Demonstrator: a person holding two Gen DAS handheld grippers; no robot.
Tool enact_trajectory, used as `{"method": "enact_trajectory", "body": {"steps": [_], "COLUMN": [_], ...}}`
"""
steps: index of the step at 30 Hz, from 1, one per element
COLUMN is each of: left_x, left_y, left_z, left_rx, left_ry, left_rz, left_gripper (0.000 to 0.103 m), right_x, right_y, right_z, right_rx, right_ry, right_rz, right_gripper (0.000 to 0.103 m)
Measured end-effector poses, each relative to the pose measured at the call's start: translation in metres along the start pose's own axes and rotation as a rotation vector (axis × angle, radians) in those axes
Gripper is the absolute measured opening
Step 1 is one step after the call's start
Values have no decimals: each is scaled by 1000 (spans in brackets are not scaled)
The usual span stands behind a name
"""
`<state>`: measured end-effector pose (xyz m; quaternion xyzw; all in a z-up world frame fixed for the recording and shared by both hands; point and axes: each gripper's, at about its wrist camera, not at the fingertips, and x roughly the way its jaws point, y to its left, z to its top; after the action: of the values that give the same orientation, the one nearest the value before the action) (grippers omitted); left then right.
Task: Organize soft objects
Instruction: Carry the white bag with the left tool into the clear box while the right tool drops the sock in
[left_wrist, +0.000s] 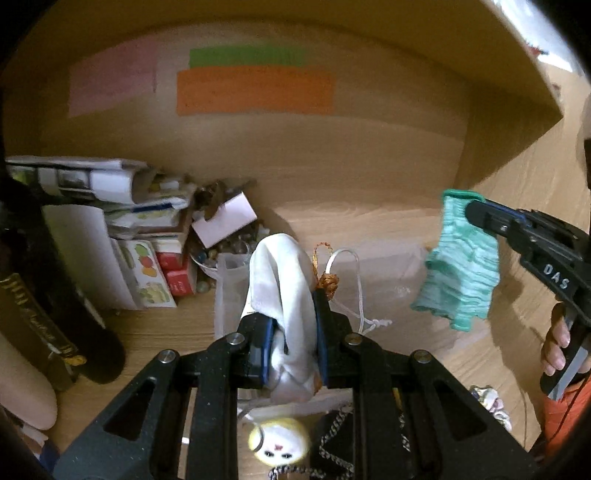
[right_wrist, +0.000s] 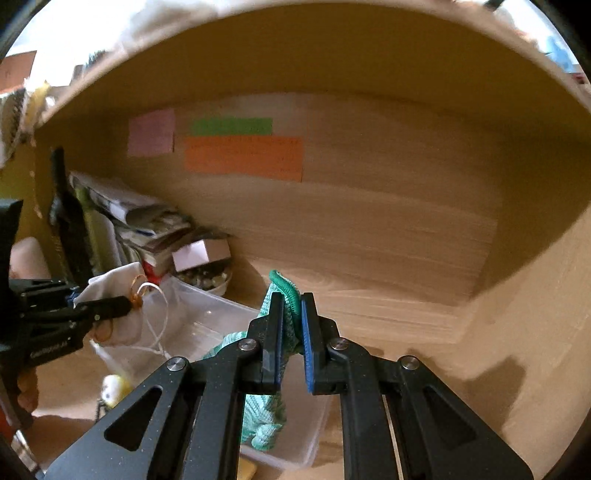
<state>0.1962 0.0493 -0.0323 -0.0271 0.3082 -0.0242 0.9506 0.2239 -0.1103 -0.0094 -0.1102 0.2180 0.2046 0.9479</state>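
Note:
My left gripper (left_wrist: 293, 295) is shut on a white cloth pouch (left_wrist: 280, 273) with a gold cord and white string, held above a clear plastic bin (left_wrist: 388, 266). It also shows in the right wrist view (right_wrist: 110, 306) at the left, with the pouch (right_wrist: 114, 284). My right gripper (right_wrist: 291, 299) is shut on a teal knit cloth (right_wrist: 284, 295) that hangs down over the bin (right_wrist: 207, 314). In the left wrist view that gripper (left_wrist: 474, 210) holds the teal cloth (left_wrist: 461, 266) at the right, beside the bin.
Stacked papers, boxes (left_wrist: 147, 221) and a bowl of stones (left_wrist: 221, 254) crowd the shelf's left. A dark bottle (left_wrist: 48, 306) stands at far left. Coloured notes (left_wrist: 255, 92) stick on the back wall. A yellow plush (left_wrist: 279, 439) and patterned fabric (left_wrist: 487, 398) lie below.

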Motion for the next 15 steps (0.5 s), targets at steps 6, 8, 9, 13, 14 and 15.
{"method": "enact_trajectory", "body": {"steps": [6,8,9,13,14,15], "left_x": [31,39,43,57,59,60], "left_y": [-5,-6,-6,-7,-6,-7], "left_z": [-4,-6,-8,-12,-13,-14], "left_rx": [37,48,54,65,66,67], "left_ry": [82,102,115,157,162,169], "left_rz": [17,20,19,14,12,10], "left_gripper": [19,19,19,19,19,19], "right_x": [40,49,55,67,71,75], "right_y": [7,9,11,16,17,18], "right_z": [-11,-16,-19,-30,-32,-33], "right_rx": [-33,-39,-45,-63,-67,-69], "right_ry": [108,148,175,252,271,286], "right_rz": [32,58,74,111,124,135], "right_gripper": [8,8,8,8,8,9]}}
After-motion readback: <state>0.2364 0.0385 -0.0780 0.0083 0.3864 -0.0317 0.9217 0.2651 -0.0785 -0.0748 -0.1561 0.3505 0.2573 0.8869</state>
